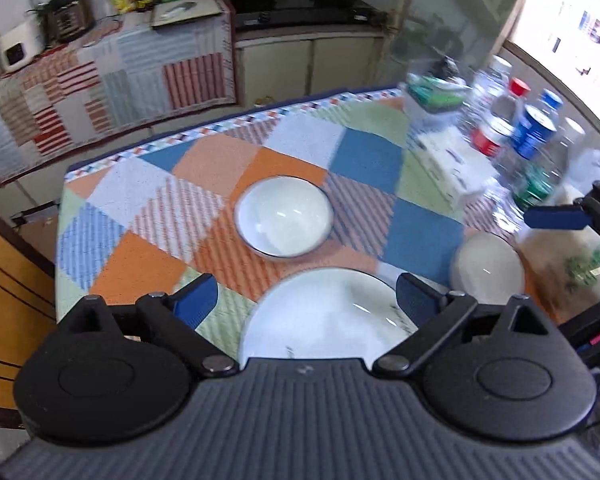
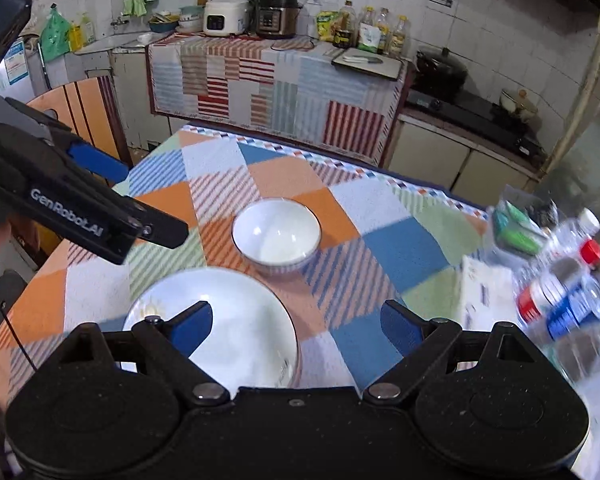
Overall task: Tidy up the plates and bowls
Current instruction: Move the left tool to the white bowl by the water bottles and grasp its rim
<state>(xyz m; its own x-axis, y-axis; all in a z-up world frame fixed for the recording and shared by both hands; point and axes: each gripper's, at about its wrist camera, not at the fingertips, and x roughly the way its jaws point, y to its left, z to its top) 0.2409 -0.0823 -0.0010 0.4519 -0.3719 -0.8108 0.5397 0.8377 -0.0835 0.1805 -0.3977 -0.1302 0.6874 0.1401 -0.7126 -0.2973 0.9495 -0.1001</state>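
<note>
A white bowl with a dark rim (image 1: 284,218) (image 2: 276,234) stands mid-table on the patchwork cloth. A white plate (image 1: 328,320) (image 2: 228,332) lies nearer, just before both grippers. A smaller white bowl (image 1: 486,266) and a plate with a green pattern (image 1: 568,264) lie at the right in the left wrist view. My left gripper (image 1: 306,300) is open and empty above the white plate. My right gripper (image 2: 298,322) is open and empty over the plate's right edge. The left gripper also shows in the right wrist view (image 2: 100,200).
Water bottles (image 1: 532,132) (image 2: 568,292), a tissue box (image 1: 452,168) and a bag (image 1: 432,92) crowd the table's right side. A wooden chair (image 2: 80,116) stands at the left. The table's far edge (image 1: 220,124) faces a kitchen counter with cookers.
</note>
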